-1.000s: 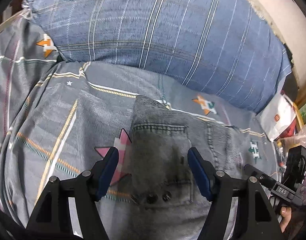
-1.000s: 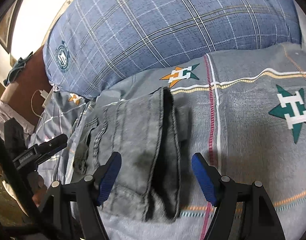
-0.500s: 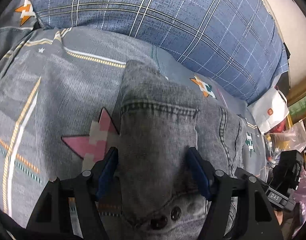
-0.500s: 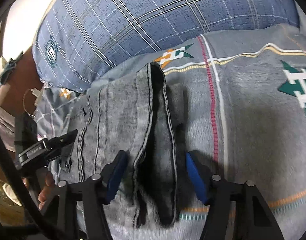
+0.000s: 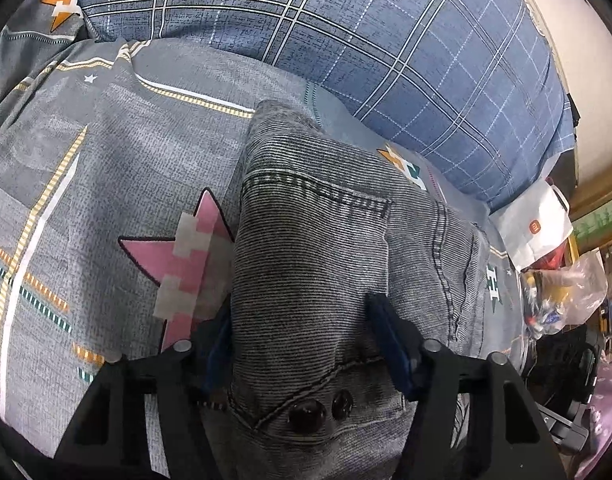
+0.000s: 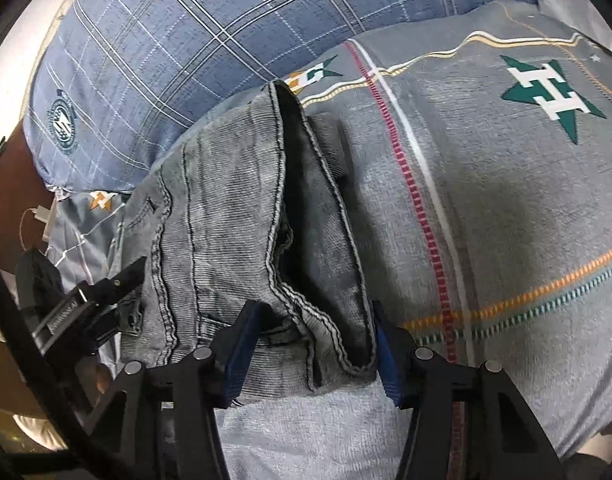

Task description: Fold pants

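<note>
Grey denim pants (image 5: 313,256) lie folded in a thick bundle on a grey patterned bedspread (image 5: 86,184). My left gripper (image 5: 302,348) straddles the waist end with the pocket and two dark buttons, its blue pads against the bundle's sides. My right gripper (image 6: 311,344) straddles the other end of the pants (image 6: 234,208), where stacked hems and seams show, pads touching the cloth on both sides. The left gripper's black body (image 6: 90,300) shows in the right wrist view.
A large blue plaid pillow (image 5: 385,40) lies right behind the pants, also in the right wrist view (image 6: 178,40). A white bag (image 5: 533,228) and plastic-wrapped clutter (image 5: 561,296) sit at the bed's right side. A white charger cable (image 6: 38,220) lies at left.
Both grippers moved forward over the folded pants and narrowed from wide open until the pads press the bundle's sides.
</note>
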A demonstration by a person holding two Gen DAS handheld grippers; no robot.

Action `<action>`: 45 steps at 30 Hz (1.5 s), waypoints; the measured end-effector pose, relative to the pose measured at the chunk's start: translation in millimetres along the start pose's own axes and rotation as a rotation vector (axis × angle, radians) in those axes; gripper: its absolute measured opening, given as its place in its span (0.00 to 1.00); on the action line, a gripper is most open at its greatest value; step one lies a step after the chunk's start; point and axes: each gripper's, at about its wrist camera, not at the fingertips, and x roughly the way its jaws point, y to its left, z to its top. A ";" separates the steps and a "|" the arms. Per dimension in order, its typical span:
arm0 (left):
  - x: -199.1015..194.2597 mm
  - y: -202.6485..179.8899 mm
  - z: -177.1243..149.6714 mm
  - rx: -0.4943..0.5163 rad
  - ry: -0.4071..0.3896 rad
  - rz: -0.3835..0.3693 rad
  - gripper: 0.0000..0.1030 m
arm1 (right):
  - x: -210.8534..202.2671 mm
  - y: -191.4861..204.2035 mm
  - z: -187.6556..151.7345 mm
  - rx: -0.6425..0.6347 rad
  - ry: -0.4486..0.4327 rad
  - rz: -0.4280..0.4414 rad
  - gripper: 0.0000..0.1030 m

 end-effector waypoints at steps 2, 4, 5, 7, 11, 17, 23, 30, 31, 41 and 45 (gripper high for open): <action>-3.0 -1.8 -0.9 0.006 0.000 0.010 0.63 | -2.8 3.1 -0.7 -0.002 0.000 -0.020 0.55; -3.1 -2.9 -0.9 0.001 0.004 0.018 0.63 | -6.5 7.2 -1.0 -0.018 0.001 -0.037 0.55; -2.7 -3.5 -1.2 0.000 0.005 0.021 0.63 | -7.1 9.0 -1.2 -0.020 0.002 -0.043 0.55; -3.0 -4.4 -2.0 0.001 0.005 0.023 0.64 | -7.8 9.9 -1.1 -0.018 0.007 -0.047 0.60; 2.5 -1.9 0.3 -0.023 0.016 0.015 0.64 | -4.1 5.5 -3.0 0.010 0.021 -0.028 0.65; -2.9 -7.3 -1.5 -0.001 -0.009 0.011 0.55 | 1.5 -2.7 -2.8 0.028 0.041 0.021 0.65; -5.0 -6.0 -1.0 -0.007 -0.017 0.000 0.50 | 1.9 -2.7 -0.8 0.004 0.034 0.042 0.65; -11.0 -16.7 -5.2 0.036 -0.056 0.019 0.31 | 2.3 0.0 0.2 -0.040 0.019 0.043 0.54; -14.0 -18.3 -5.1 0.038 -0.066 0.012 0.26 | 1.3 2.3 -0.7 -0.057 0.021 0.035 0.51; -16.2 -28.3 0.9 0.061 -0.076 0.019 0.27 | -4.1 22.2 -7.2 -0.112 0.031 -0.057 0.41; -17.0 -26.6 0.1 0.060 -0.065 0.054 0.37 | -5.2 23.5 -5.8 -0.067 0.034 -0.065 0.47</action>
